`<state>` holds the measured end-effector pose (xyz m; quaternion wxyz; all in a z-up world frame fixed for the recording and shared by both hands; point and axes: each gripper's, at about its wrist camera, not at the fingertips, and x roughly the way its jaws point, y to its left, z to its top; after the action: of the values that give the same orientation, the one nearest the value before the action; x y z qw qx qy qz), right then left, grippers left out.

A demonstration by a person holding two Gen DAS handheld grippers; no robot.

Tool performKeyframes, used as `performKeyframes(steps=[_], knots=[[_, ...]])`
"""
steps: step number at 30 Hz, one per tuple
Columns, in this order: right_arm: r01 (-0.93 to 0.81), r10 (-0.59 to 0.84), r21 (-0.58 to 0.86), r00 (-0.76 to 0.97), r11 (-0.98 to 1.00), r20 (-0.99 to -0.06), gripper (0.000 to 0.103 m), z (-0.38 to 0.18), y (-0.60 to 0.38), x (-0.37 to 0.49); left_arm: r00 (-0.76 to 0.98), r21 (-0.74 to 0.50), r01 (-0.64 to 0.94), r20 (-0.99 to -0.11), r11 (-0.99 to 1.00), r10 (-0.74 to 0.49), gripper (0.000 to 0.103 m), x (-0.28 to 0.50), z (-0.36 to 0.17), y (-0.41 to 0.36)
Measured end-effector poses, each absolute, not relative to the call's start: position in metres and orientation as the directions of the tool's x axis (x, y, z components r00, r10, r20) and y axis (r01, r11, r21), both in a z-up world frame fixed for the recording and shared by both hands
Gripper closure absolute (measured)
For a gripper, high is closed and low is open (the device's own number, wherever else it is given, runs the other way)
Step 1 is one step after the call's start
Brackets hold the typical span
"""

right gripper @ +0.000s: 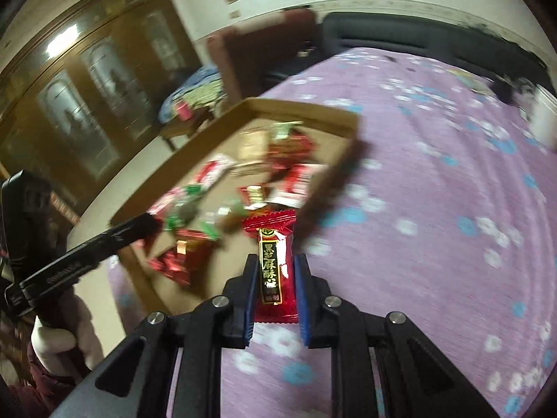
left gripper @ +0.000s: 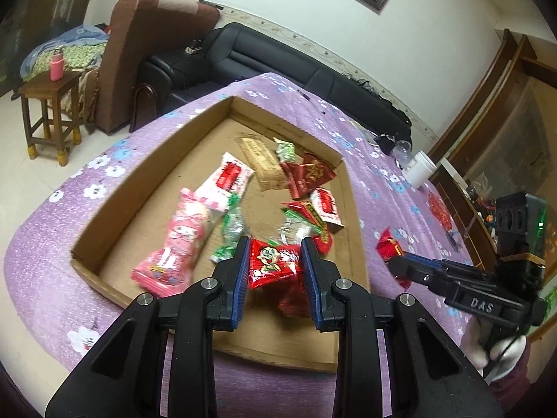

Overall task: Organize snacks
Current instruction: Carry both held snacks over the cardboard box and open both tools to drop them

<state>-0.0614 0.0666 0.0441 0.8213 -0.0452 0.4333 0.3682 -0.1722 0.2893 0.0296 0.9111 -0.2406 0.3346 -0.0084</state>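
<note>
Left tool (left gripper: 275, 261) clamped on red cartoon packet (left gripper: 273, 261), right tool (right gripper: 276, 275) clamped on red candy (right gripper: 275, 264), cardboard tray (right gripper: 195, 146) blurred.

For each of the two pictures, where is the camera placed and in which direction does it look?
Left wrist: on the left tool, looking down into the cardboard tray; it grips a red cartoon-face packet; the right tool shows too.
Right wrist: on the right tool, over the purple cloth, gripping a red candy; the left tool shows too.
Shared: tray, cloth.
</note>
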Motion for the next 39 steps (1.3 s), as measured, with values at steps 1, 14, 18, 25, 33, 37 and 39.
performKeyframes(steps=[1, 14, 18, 25, 33, 37, 39], knots=[[-0.655, 0.569, 0.243, 0.346, 0.716, -0.746, 0.081, 0.044, 0.075, -0.063, 0.775, -0.448, -0.151, -0.607, 0.881, -0.175, 0.076, -0.173, 0.028, 0.292], [-0.662, 0.548, 0.228, 0.326, 0.714, -0.770, 0.078, 0.029, 0.121, -0.056, 0.789, -0.495, -0.155, -0.583, 0.855, -0.194, 0.064, -0.177, 0.025, 0.309], [-0.666, 0.542, 0.203, 0.351, 0.718, -0.764, 0.074, 0.029, 0.126, -0.058, 0.791, -0.498, -0.163, -0.582, 0.852, -0.188, 0.048, -0.179, 0.027, 0.310], [-0.646, 0.540, 0.200, 0.386, 0.737, -0.748, 0.063, 0.033, 0.114, -0.058, 0.783, -0.494, -0.157, -0.590, 0.855, -0.197, 0.047, -0.176, 0.029, 0.302], [-0.598, 0.472, 0.110, 0.494, 0.794, -0.730, 0.052, 0.040, 0.091, -0.066, 0.778, -0.472, -0.153, -0.599, 0.868, -0.189, 0.047, -0.175, 0.035, 0.288], [-0.549, 0.372, -0.022, 0.596, 0.836, -0.711, 0.048, 0.043, 0.081, -0.076, 0.776, -0.452, -0.146, -0.604, 0.880, -0.181, 0.047, -0.175, 0.039, 0.278], [-0.526, 0.330, -0.085, 0.643, 0.846, -0.691, 0.044, 0.044, 0.076, -0.081, 0.775, -0.437, -0.138, -0.606, 0.889, -0.178, 0.047, -0.175, 0.041, 0.272]])
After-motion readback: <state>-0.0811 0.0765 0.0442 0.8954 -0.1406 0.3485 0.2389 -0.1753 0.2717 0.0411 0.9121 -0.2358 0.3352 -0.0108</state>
